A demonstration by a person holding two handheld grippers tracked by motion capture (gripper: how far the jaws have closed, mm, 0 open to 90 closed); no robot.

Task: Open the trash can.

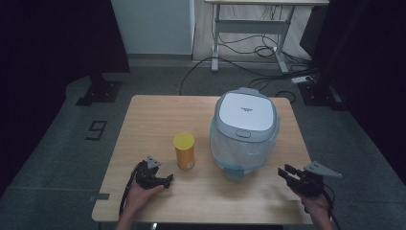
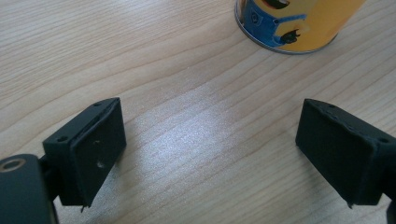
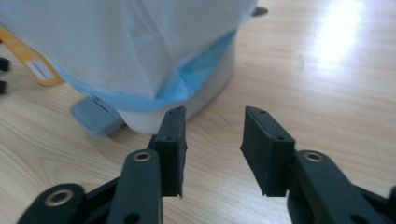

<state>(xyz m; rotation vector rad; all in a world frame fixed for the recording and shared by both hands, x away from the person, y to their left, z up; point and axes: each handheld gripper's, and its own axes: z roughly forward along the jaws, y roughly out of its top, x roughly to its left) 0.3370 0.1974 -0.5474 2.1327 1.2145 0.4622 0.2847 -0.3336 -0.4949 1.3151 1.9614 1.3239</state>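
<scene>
High view: right tool part-open, empty, near bin

Bare tabletop left of can

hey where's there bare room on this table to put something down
The widest bare patch of the table is its far left part, behind the yellow can. Another bare strip runs along the near edge between the left claw and right claw. It is crowded between the can and the lidded bin, and only a narrow margin remains to the bin's right.
</scene>
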